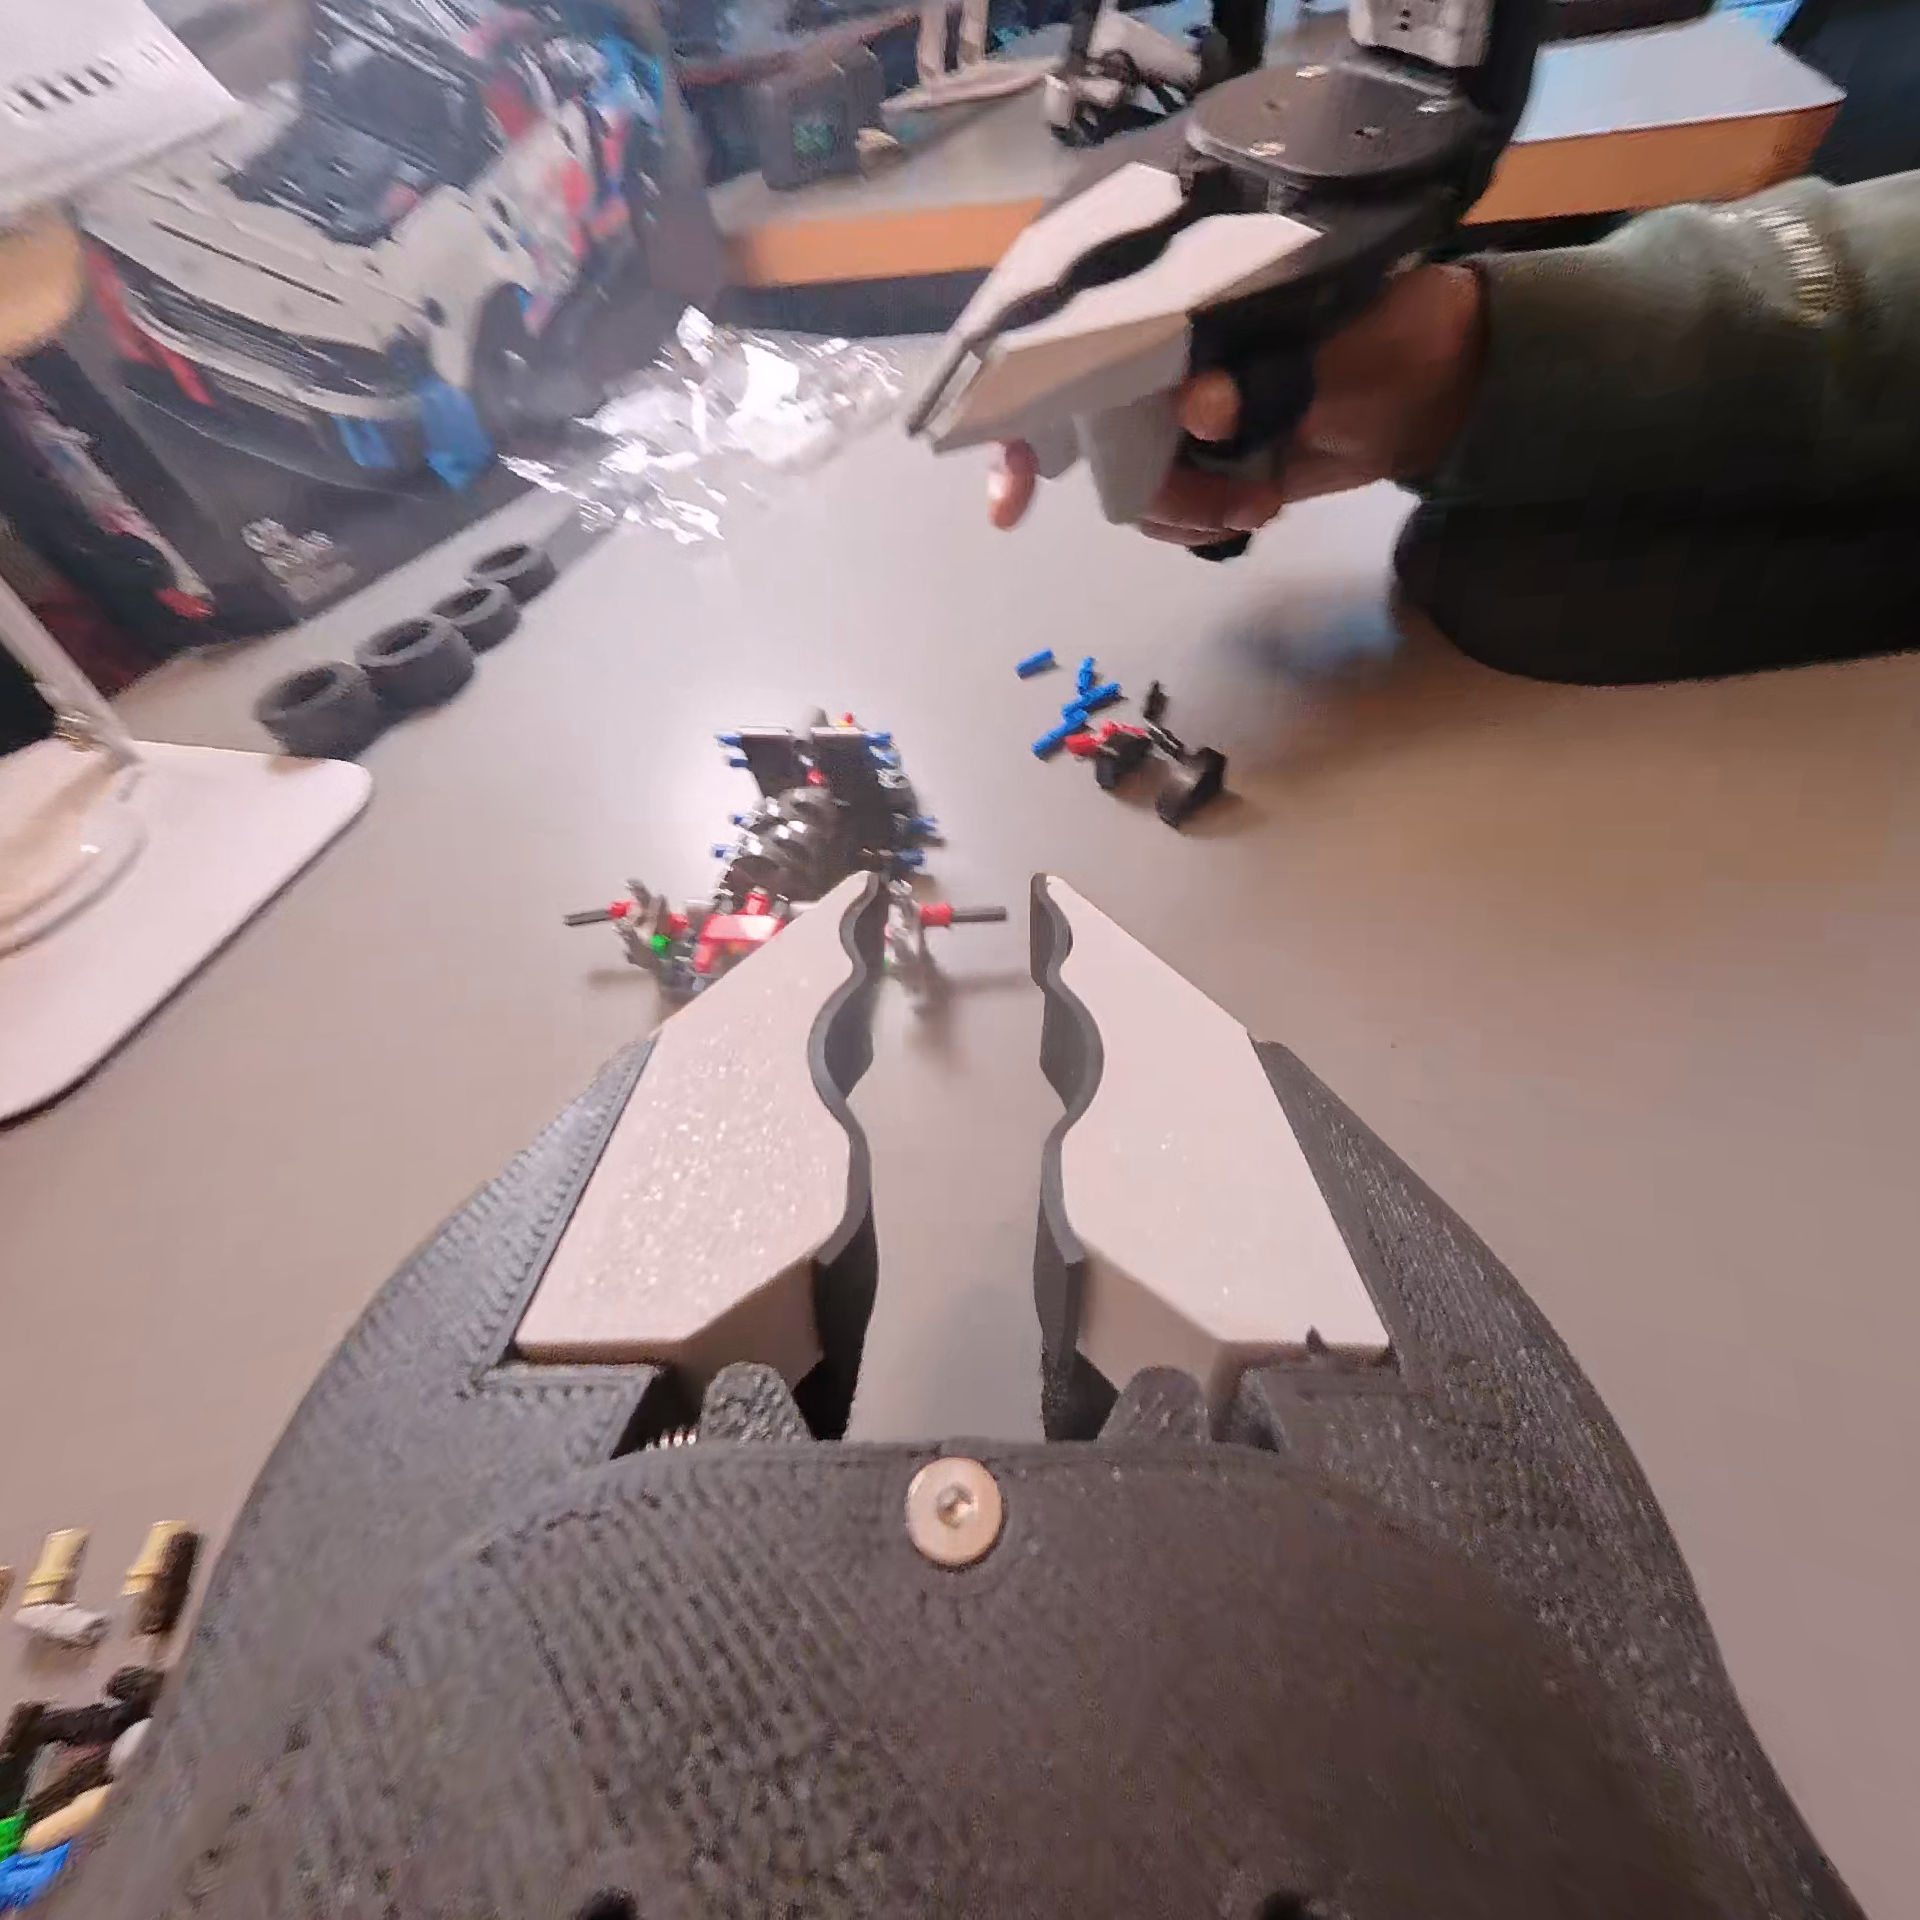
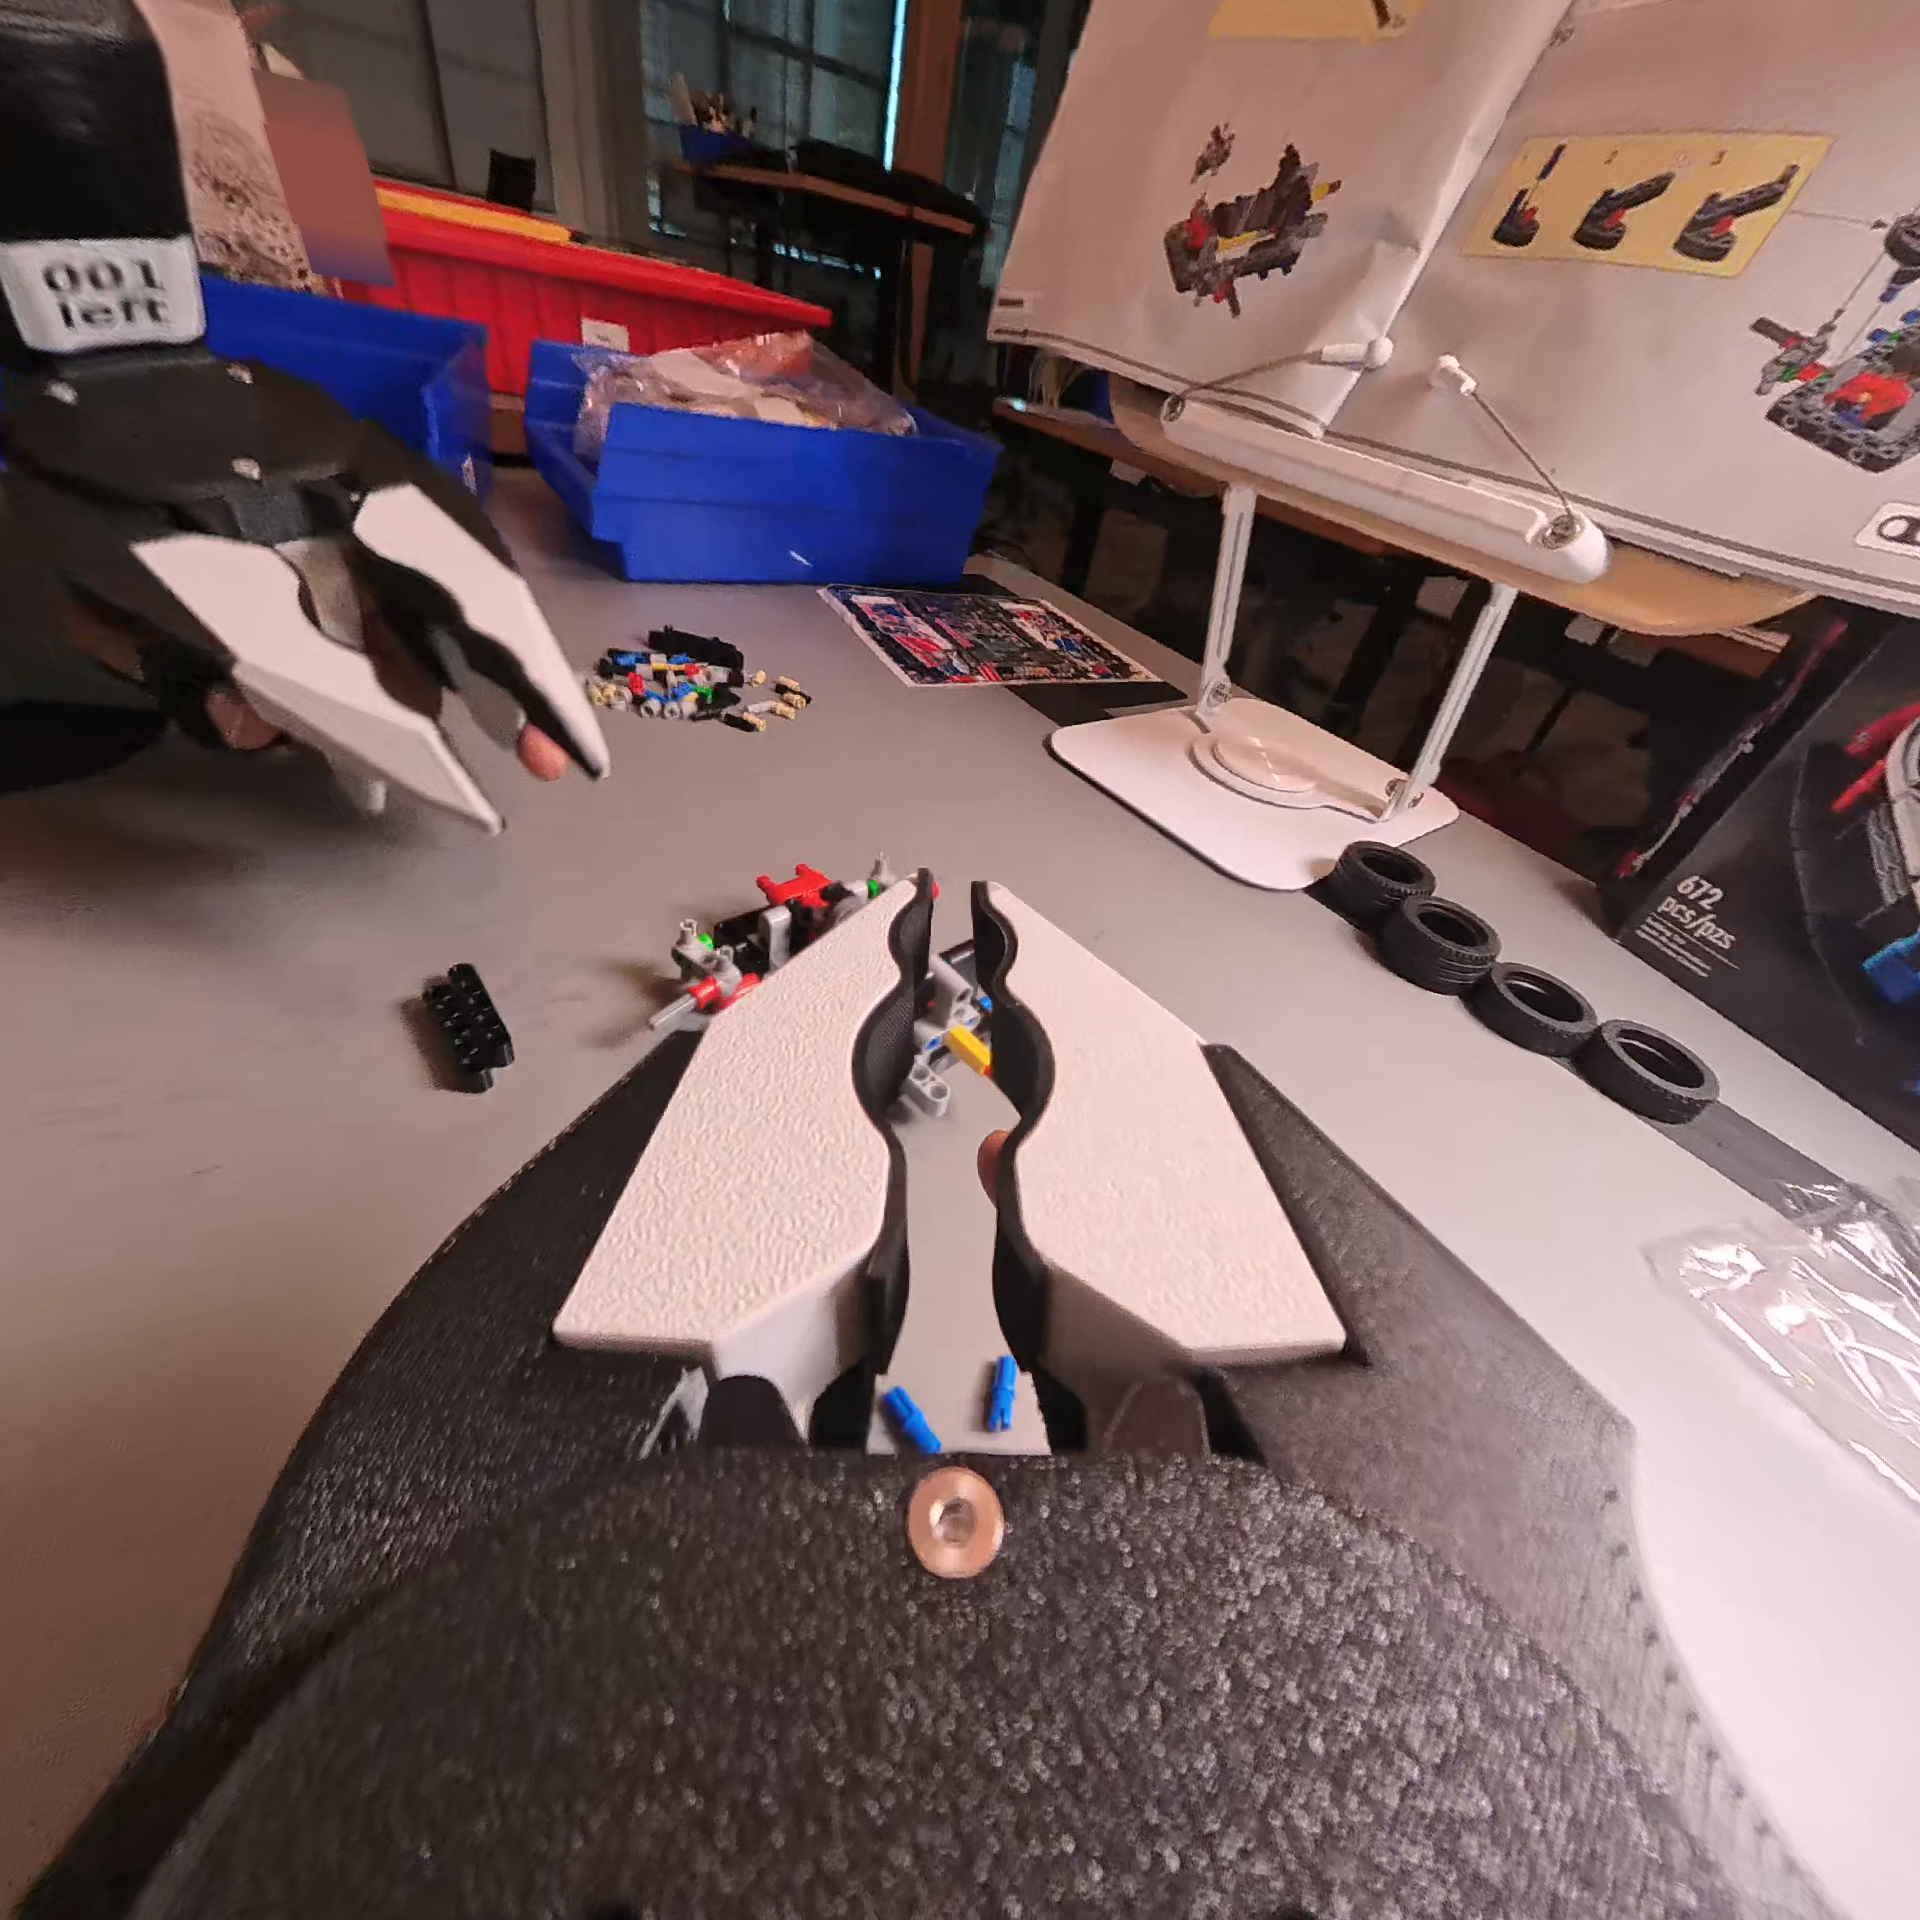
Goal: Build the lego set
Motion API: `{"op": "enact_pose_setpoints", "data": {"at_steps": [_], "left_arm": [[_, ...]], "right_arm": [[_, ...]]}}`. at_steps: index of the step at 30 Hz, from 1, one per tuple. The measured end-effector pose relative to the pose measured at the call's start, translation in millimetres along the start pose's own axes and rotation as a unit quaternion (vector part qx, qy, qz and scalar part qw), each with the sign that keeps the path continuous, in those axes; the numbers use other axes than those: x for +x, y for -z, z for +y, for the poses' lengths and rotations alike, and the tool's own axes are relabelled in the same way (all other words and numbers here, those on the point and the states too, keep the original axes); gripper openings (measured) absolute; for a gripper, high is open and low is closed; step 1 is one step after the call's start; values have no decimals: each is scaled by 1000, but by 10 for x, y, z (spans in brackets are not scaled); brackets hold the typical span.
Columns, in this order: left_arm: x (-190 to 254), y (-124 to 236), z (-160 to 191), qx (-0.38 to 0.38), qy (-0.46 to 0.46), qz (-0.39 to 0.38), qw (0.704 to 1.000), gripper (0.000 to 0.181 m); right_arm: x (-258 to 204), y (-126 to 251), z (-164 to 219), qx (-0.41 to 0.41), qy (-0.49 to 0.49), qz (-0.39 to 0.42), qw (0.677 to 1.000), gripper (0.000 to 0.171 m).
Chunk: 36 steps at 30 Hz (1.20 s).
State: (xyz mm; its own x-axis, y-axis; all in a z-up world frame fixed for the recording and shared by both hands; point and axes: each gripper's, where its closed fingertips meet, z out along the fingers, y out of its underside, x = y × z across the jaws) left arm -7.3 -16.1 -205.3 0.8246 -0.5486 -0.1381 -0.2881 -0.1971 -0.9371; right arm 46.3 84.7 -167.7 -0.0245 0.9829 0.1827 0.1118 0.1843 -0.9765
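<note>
While both claws hung above the table (image 1: 1455, 1039), the left claw (image 1: 948, 914) stood released and empty, the half-built model (image 1: 800, 852) just past its tips at twelve o'clock, its long axis running away toward one o'clock. The right claw (image 2: 948, 902), nearly closed yet grasping nothing, looked about as near. The model was black, studded with red and blue pins. Loose blue pins (image 1: 1075, 698) lay farther at one o'clock.
</note>
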Motion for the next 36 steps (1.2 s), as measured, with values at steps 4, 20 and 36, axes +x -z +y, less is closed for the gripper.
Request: {"op": "enact_pose_setpoints", "data": {"at_steps": [4,20,36], "left_arm": [[-272,-36,-197,43,34,-78,995,23],[-311,261,-301,130,94,-51,986,25],[190,153,-223,70,49,43,995,29]], "right_arm": [[-182,80,14,-29,-3,-26,999,6],[-826,286,702,-254,-12,-196,947,24],[-815,304,884,-321,3,-158,934,6]]}}
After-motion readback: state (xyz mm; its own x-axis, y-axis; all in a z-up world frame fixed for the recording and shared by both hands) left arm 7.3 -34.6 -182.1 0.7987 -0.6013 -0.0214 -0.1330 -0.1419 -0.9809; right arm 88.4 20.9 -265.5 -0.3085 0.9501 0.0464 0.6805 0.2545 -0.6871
